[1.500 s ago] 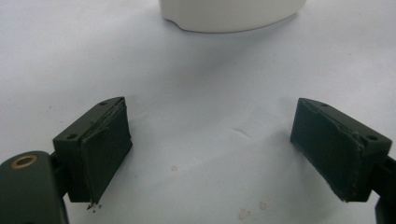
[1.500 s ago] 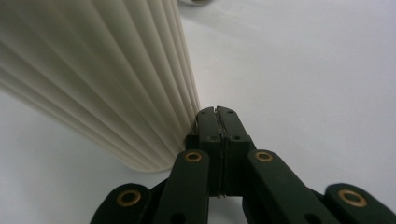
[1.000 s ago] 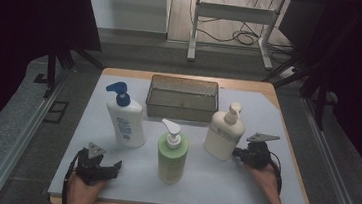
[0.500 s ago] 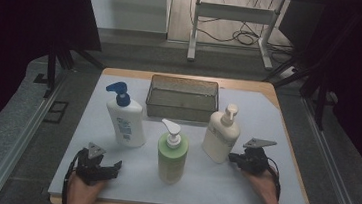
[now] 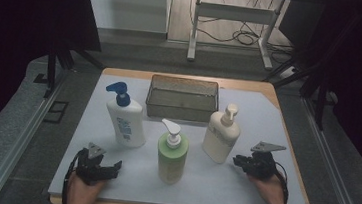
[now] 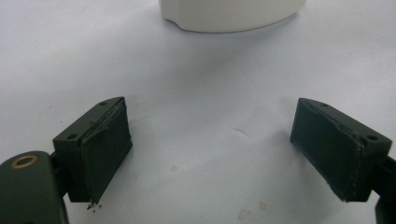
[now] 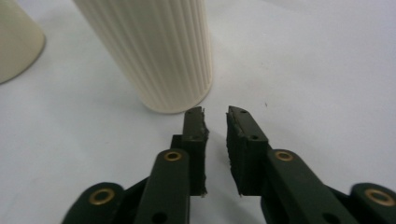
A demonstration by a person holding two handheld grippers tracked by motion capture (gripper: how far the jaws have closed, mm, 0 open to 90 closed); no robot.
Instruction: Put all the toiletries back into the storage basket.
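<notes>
Both tongs were empty: our right gripper [image 5: 241, 162] sat just beside the cream bottle [image 5: 221, 132], its jaws a narrow slit that had just been opening with nothing between them, while our left gripper [image 5: 107, 168] rested with jaws wide near the table's [image 5: 281, 192] front edge, short of the white bottle [image 5: 126, 118]. In the right gripper view the cream bottle [image 7: 156, 51] stood just ahead of the tips and a little off to one side, not between them. We judged the main risk to be the slit: far too narrow for that ribbed body, so pushing in now would butt the tips against it and shove or tip the tall bottle, perhaps into the green bottle [image 5: 172, 154] close by. Off-centre jaws could also pinch one edge and twist it. Behind stood the basket [image 5: 182, 98], and we could not tell whether anything lay in it. Labels were too small to read. The left gripper view cut the white bottle [image 6: 231, 14] to its base, and the right gripper view cropped both bottle tops.
</notes>
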